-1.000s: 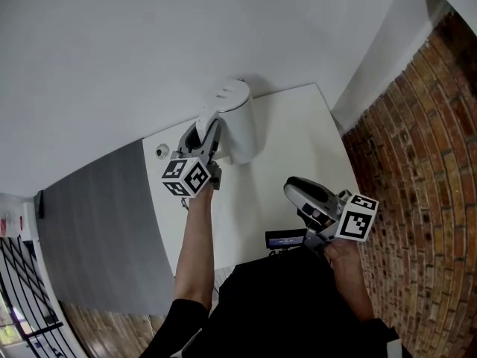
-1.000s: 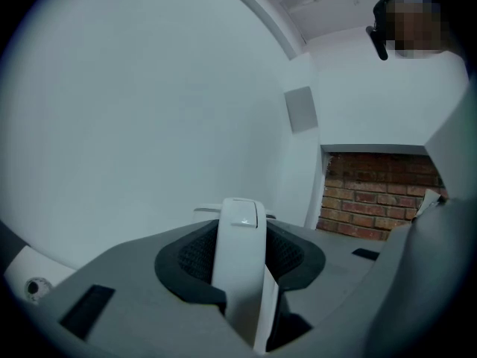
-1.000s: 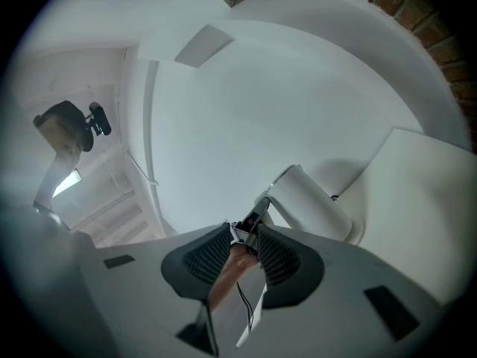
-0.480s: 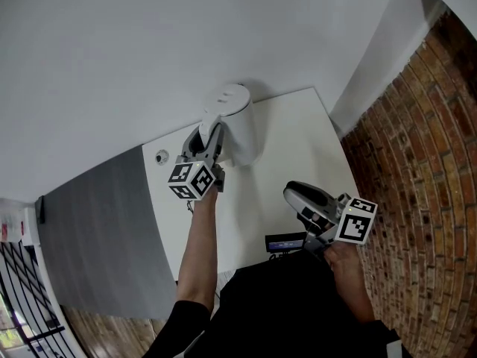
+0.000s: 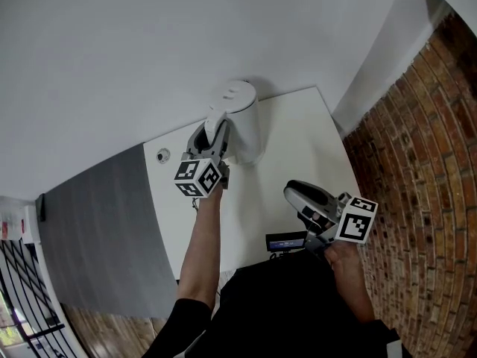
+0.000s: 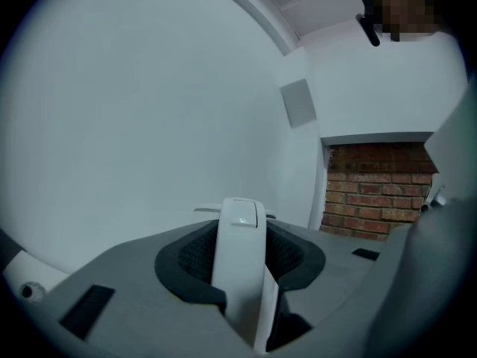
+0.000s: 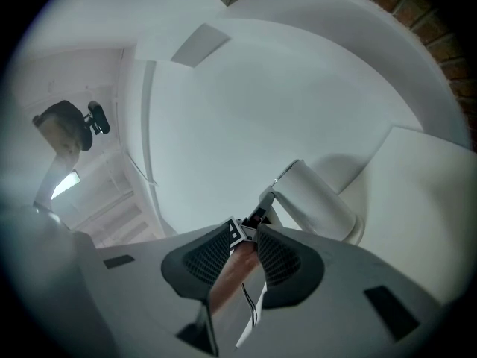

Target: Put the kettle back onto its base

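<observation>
White desk (image 5: 298, 148) against a plain white wall; brick wall (image 5: 417, 170) on the right side. Kettle (image 5: 242, 121), white, stands upright at the back edge of the desk, close to the wall. Left tongs (image 5: 212, 131) level, pinching the kettle's handle (image 6: 238, 267) from both sides, pads pressed on it. Right tongs (image 5: 292, 190) near the front of the desk, well apart from the kettle, spread, nothing between the pads. Cannot tell whether the kettle sits fully on its base.
</observation>
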Tool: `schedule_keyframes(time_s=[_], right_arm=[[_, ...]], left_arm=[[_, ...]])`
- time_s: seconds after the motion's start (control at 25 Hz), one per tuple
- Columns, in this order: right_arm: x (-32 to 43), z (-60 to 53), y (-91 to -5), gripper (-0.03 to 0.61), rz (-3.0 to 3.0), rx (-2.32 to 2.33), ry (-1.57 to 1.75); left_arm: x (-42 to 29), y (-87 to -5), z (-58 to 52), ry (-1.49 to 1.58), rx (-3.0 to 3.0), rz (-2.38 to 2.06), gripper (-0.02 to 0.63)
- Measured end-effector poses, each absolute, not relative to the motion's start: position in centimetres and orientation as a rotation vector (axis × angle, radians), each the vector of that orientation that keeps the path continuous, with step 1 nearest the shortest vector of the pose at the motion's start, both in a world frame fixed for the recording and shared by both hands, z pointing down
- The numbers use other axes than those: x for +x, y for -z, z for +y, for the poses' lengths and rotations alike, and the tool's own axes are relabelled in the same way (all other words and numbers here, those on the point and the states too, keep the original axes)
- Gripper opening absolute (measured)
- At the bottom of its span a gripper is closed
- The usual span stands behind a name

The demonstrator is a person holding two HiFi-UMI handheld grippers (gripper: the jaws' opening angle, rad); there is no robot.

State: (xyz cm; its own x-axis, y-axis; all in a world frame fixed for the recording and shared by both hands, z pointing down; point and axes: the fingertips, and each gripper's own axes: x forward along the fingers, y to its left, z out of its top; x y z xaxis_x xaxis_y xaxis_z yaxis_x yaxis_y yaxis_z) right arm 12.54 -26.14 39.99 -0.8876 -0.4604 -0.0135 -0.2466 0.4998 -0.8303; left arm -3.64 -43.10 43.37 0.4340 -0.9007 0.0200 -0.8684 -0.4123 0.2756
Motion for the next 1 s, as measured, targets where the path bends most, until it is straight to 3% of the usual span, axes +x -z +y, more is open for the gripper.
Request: schedule_keyframes(time_s=[1.0], right_arm=[[11.8,-25.5,-39.8,0.101,2.527,-0.587,1.338]], left_arm=[[-3.3,-44.8,-39.5,0.239,2.522,-1.554,0.169]])
